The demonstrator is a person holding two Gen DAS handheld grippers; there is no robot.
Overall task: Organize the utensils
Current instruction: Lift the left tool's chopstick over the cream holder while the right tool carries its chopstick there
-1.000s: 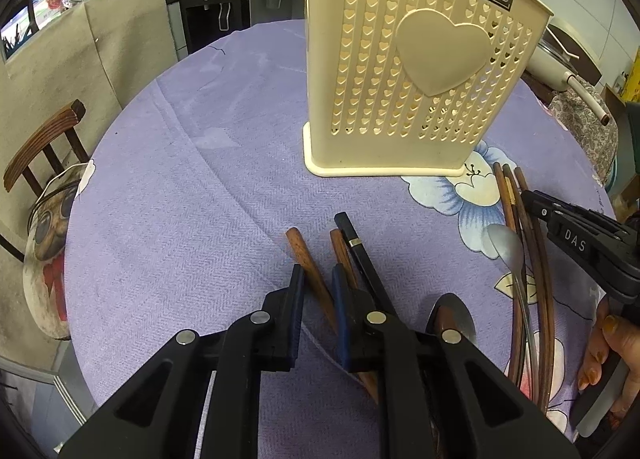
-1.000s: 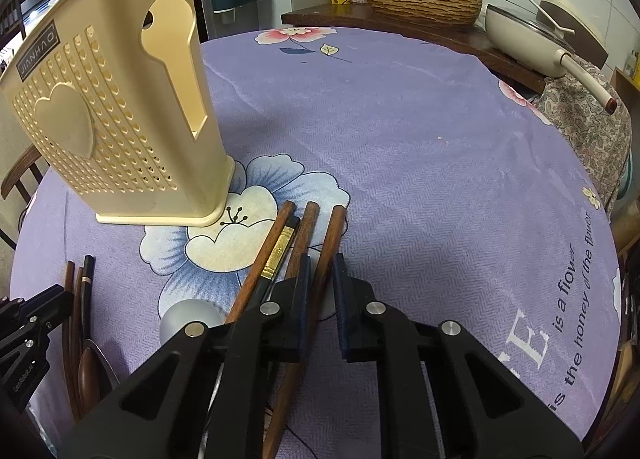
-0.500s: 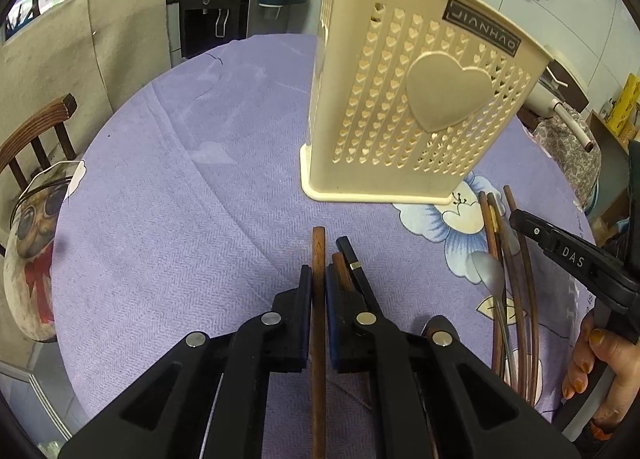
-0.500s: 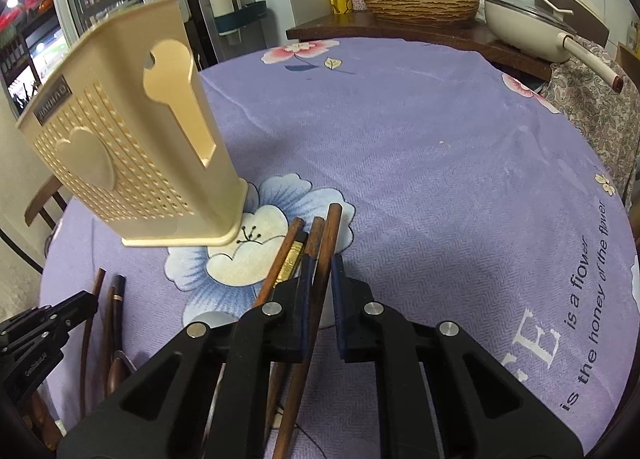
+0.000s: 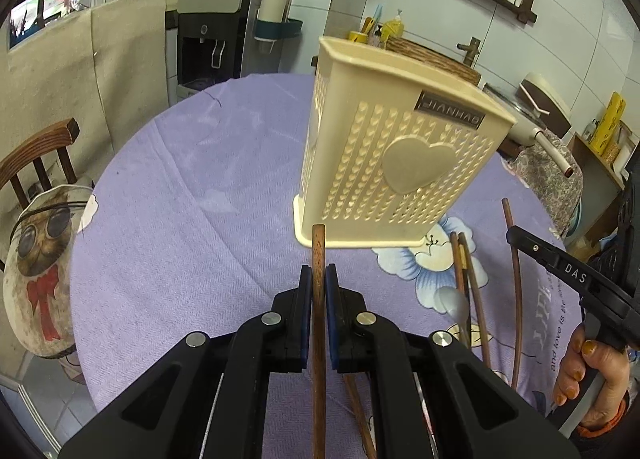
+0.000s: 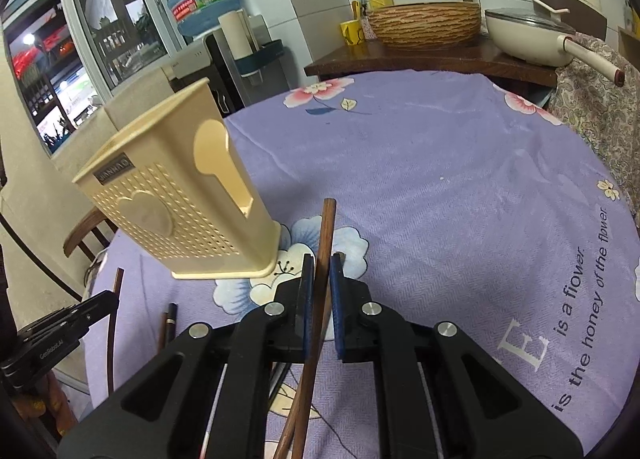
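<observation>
Now each tool grips one chopstick, so the step in hand looks like the carry from desk to holder. The left tool (image 5: 318, 283) is pinched narrow on a brown wooden stick (image 5: 319, 255) whose blunt tip pokes out ahead of the pads, toward the foot of the holder (image 5: 384, 175). The right tool (image 6: 320, 279) clamps a second stick (image 6: 326, 231) the same way, slightly tilted, with the holder ahead and to its left.

The holder is a cream plastic box, flared toward an open rim, its walls pierced with small heart holes and fronted by a raised heart (a slotted hanging tab shows on the side wall). It stands on a purple cloth over the round desk (image 5: 192, 195), printed with pale flowers.

Right of the left tool, more utensils lie on the cloth: two sticks (image 5: 466, 263) and a metal spoon (image 5: 452, 303).

Next, I judge, each tool must rise above the rim, tip its stick upright and let go inside; the smooth round sticks could swivel in the pads.
</observation>
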